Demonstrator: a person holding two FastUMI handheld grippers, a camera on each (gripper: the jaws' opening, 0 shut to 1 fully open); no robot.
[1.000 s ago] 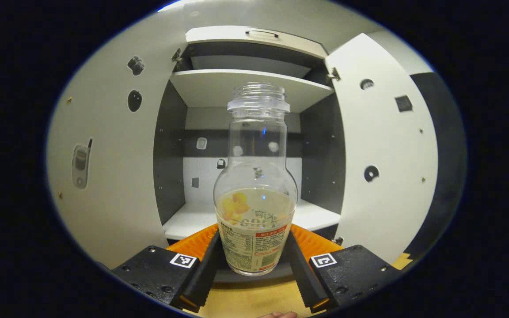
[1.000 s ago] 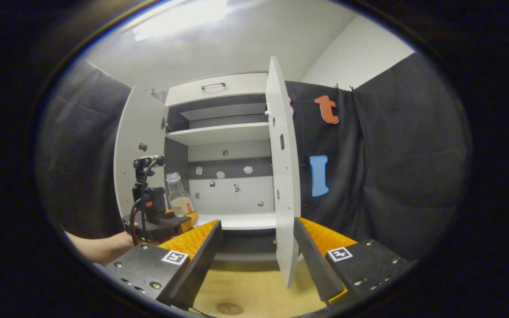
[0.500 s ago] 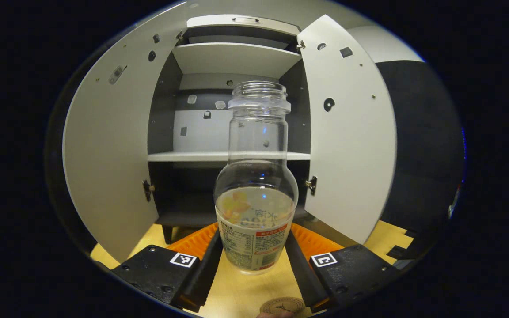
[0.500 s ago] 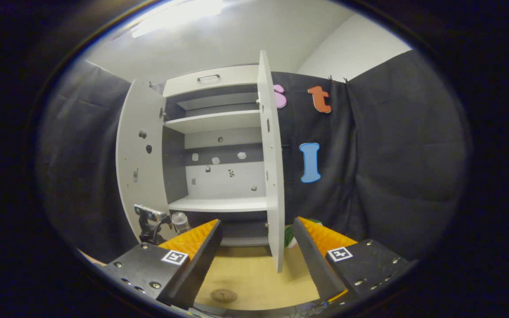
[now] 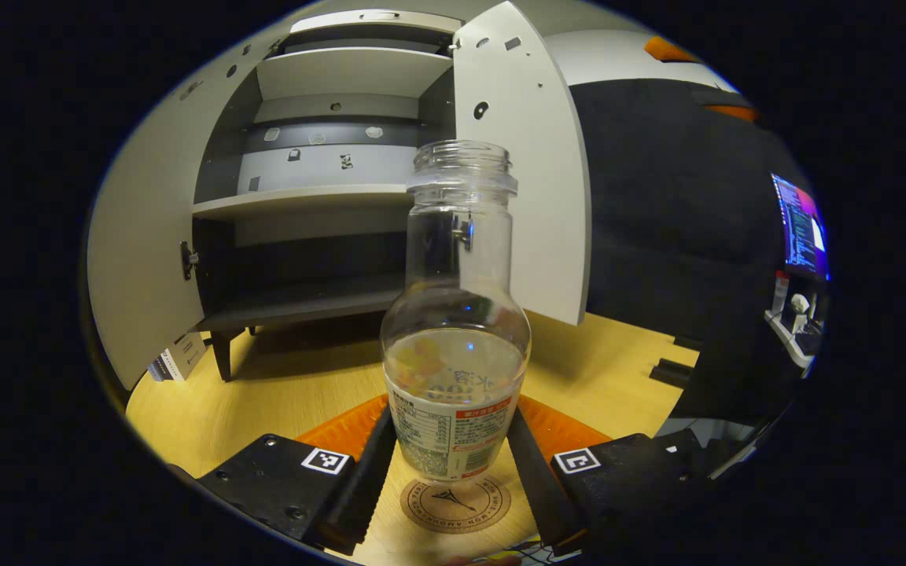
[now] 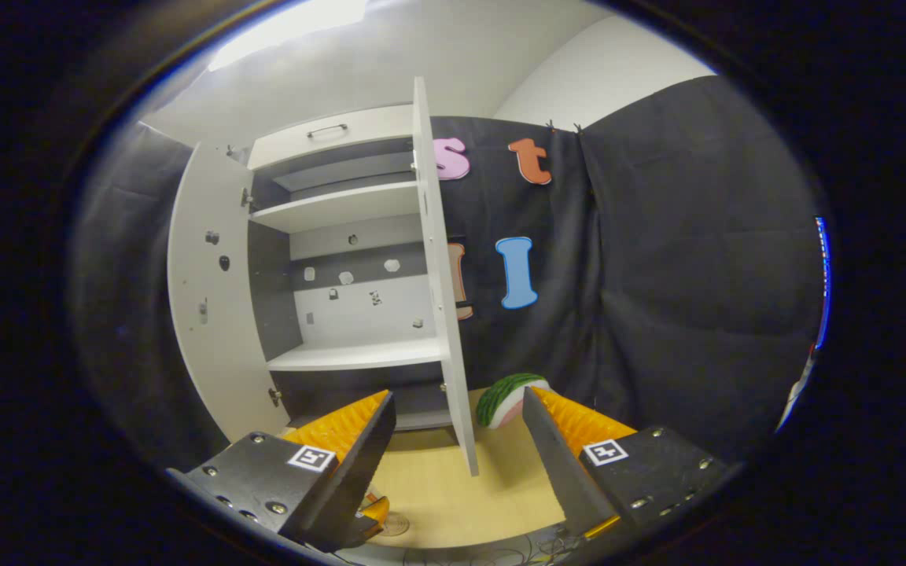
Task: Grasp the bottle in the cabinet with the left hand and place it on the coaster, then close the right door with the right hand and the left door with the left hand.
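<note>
A clear, uncapped bottle (image 5: 453, 338) with a printed label stands upright between my left gripper's (image 5: 453, 464) fingers, which are shut on its lower body. Its base hangs right over the far edge of a round brown coaster (image 5: 457, 503) on the wooden table; I cannot tell whether they touch. Behind it the white cabinet stands with its left door (image 5: 138, 259) and right door (image 5: 524, 173) both swung open. My right gripper (image 6: 457, 448) is open and holds nothing, and beyond its fingers the right door (image 6: 441, 299) shows edge-on. The coaster (image 6: 396, 523) peeks out low between its fingers.
The cabinet's shelves (image 6: 355, 355) hold nothing, and a drawer with a handle (image 6: 327, 130) sits on top. A watermelon slice (image 6: 508, 397) lies on the table right of the right door. A lit monitor (image 5: 803, 228) stands far right. Bare wooden tabletop (image 5: 264, 393) spreads before the cabinet.
My left gripper has carried the bottle out of the cabinet and down to the coaster. The right gripper has shifted to the right, so the cabinet now sits further left in its view.
</note>
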